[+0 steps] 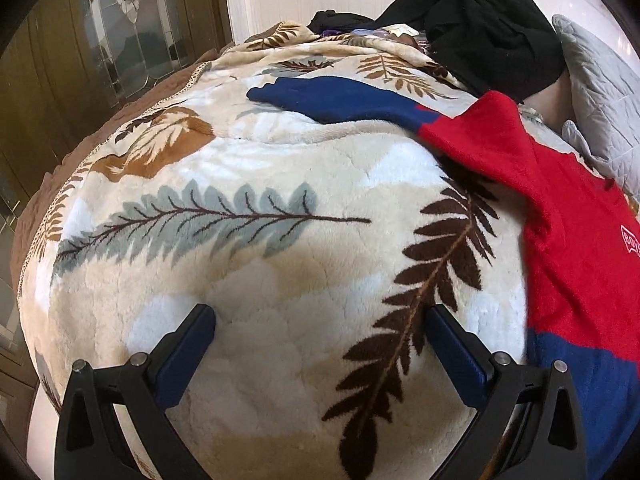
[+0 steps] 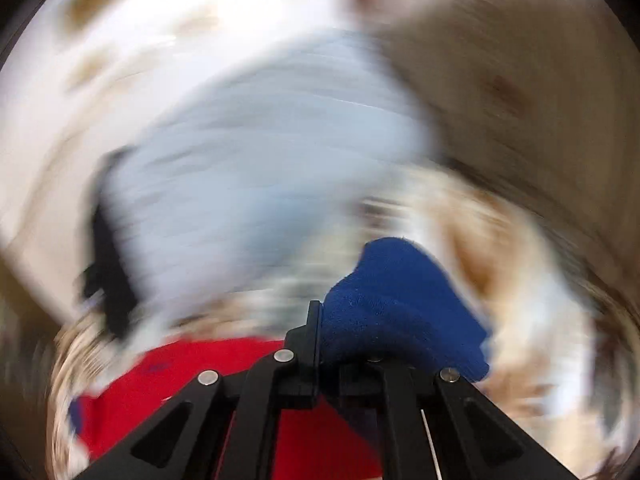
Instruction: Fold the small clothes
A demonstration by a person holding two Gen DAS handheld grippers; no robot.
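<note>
A small red sweater (image 1: 560, 208) with blue sleeves and a blue hem lies on a cream leaf-print blanket (image 1: 280, 208). Its blue sleeve (image 1: 340, 98) stretches left across the blanket. My left gripper (image 1: 320, 328) is open and empty above bare blanket, left of the sweater. My right gripper (image 2: 324, 316) is shut on a blue sleeve (image 2: 400, 304) of the sweater, with the red body (image 2: 180, 372) below it. The right wrist view is heavily blurred by motion.
A heap of black clothes (image 1: 480, 28) lies at the far end of the bed. A grey quilted pillow (image 1: 600, 92) stands at the right. A wooden door with leaded glass (image 1: 120, 28) is at the left past the bed's edge.
</note>
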